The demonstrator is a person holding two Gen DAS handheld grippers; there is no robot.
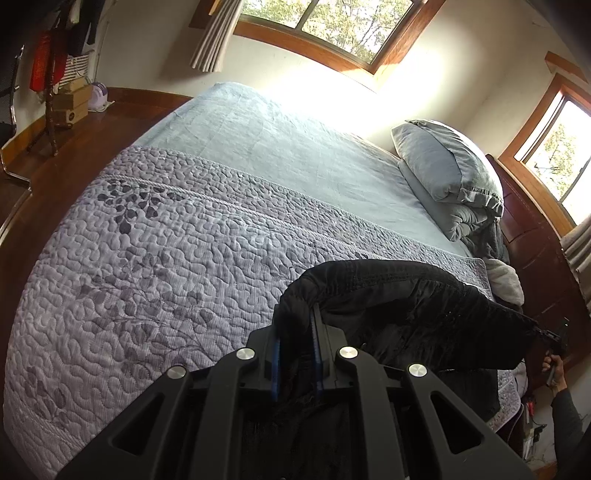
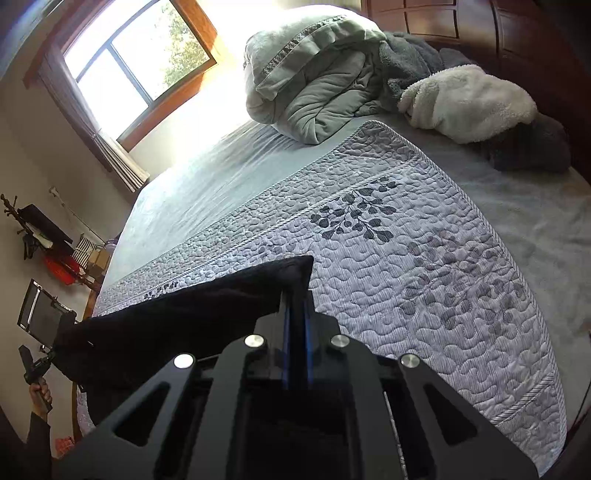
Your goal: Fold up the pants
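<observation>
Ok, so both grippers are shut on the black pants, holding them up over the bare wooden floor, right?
Not the floor. Both the left gripper and right gripper are shut on the black pants, but both wrist views show them held over the quilted bedspread on the bed.

Pants (image 1: 388, 306) hang stretched between the left gripper (image 1: 297, 325) and right gripper (image 2: 295, 302) above a quilt (image 2: 424, 258) spread on the bed (image 1: 277, 140), pillows (image 1: 447, 166) piled at its headboard (image 2: 517, 33) end.

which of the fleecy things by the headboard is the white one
The white fleece blanket, bunched nearest the quilt's corner; the grey fleece lies behind and under it.
</observation>
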